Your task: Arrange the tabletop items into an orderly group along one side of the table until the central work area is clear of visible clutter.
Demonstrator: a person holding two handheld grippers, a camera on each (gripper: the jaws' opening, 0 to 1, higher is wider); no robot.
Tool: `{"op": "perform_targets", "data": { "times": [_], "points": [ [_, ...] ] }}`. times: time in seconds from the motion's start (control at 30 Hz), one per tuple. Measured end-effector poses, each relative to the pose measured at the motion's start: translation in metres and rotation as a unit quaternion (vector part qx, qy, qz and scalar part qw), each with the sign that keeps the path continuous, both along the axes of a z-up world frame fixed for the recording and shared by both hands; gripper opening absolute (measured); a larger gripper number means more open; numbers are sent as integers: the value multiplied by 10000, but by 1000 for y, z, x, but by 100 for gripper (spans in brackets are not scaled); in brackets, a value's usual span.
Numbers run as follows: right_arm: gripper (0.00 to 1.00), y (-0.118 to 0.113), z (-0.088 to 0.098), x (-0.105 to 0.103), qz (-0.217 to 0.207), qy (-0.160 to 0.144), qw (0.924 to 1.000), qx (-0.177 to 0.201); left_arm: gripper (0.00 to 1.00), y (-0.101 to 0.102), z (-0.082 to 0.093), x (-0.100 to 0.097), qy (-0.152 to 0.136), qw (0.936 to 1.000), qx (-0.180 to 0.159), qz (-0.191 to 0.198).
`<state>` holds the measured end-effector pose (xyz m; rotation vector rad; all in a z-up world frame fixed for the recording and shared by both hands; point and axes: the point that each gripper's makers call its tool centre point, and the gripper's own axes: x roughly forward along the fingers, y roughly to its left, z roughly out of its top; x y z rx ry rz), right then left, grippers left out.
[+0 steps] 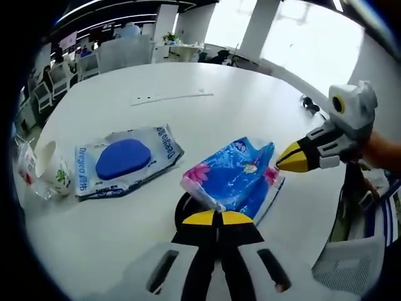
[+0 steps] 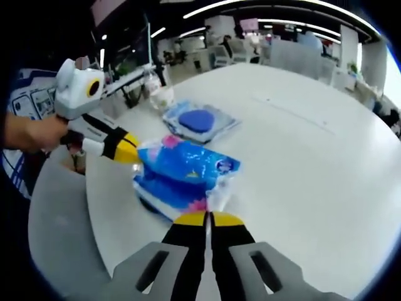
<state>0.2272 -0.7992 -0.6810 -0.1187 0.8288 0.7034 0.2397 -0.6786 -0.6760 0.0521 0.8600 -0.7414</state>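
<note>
Left gripper [image 1: 218, 217]: jaws closed together, yellow tips touching, pointing forward, low over the surface. In the right gripper view it enters from the left [image 2: 128, 149], gripped by a bare hand [image 2: 34, 133].

Right gripper [image 2: 208, 219]: jaws closed, tips together. In the left gripper view it enters from the right [image 1: 289, 158], tips shut, forearm behind.

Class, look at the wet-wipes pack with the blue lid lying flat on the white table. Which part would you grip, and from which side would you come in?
Grip the wipes pack by a thin crimped end seam, likely the one nearest the tissue pack, sliding in low along the table. It lies flat and wide, probably too broad to span, and the blue lid bulges at its centre. The left gripper is closest.
</note>
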Motion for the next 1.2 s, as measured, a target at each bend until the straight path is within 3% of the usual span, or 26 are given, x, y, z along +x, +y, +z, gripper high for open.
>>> {"op": "perform_targets", "data": {
  "times": [0.63, 1.2],
  "points": [
    [0, -20, 21, 21, -193, -199, 9996, -33, 0, -20, 16, 20, -182, 9996, 17, -205],
    [0, -33, 19, 31, -415, -194, 9988, 152, 0, -33, 22, 42, -292, 9985, 167, -423]
  ]
}}
